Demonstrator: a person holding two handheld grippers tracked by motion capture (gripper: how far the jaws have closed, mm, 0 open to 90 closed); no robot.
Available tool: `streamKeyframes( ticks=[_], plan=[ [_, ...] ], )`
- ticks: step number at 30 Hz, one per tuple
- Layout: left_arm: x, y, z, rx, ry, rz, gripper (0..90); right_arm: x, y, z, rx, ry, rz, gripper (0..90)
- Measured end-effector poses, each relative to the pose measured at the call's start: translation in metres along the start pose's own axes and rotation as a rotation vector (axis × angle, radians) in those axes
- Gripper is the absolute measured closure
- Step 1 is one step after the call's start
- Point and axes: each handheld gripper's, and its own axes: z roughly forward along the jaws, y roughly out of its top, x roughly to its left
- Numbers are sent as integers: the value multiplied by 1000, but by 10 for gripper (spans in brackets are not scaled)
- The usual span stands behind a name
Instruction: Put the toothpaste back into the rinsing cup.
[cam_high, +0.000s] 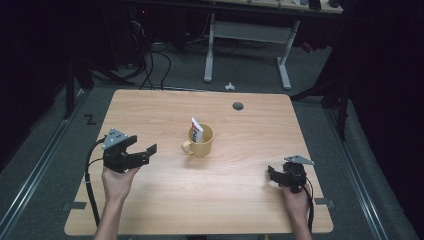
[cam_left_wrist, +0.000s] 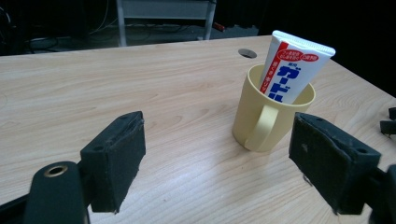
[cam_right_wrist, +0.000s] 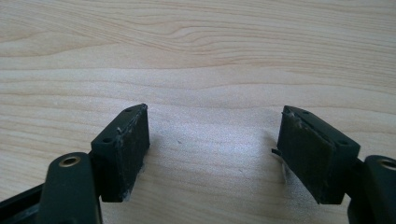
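Observation:
A pale yellow mug (cam_high: 201, 141) (cam_left_wrist: 266, 114) stands upright near the middle of the wooden table (cam_high: 165, 112), handle toward the near left. A white toothpaste tube (cam_high: 197, 129) (cam_left_wrist: 292, 67) with red and blue print leans inside it, its flat end up. My left gripper (cam_high: 142, 147) (cam_left_wrist: 217, 161) hovers left of the mug, pointing at it, jaws open with nothing between them. At the near right, my right gripper (cam_high: 272, 173) (cam_right_wrist: 215, 149) sits low over bare wood, open and empty.
A round cable hole (cam_high: 238, 106) (cam_left_wrist: 247, 53) sits in the table's far side. Beyond the table stand a white desk frame (cam_high: 247, 37) and loose cables (cam_high: 150, 60) on the floor. Bare wood lies on all sides of the mug.

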Motion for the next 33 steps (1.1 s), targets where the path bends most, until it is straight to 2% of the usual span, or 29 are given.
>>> streamKeyframes(
  ticks=[12, 24, 33],
  plan=[
    [3, -10, -7, -11, 23, -14, 192, 0, 0, 0, 1, 1, -4, 254],
    [6, -19, -7, 0, 47, -21, 193, 0, 0, 0, 1, 1, -4, 254],
    [8, -29, -4, 28, 59, -24, 194, 0, 0, 0, 0, 0, -3, 254]
  ],
)
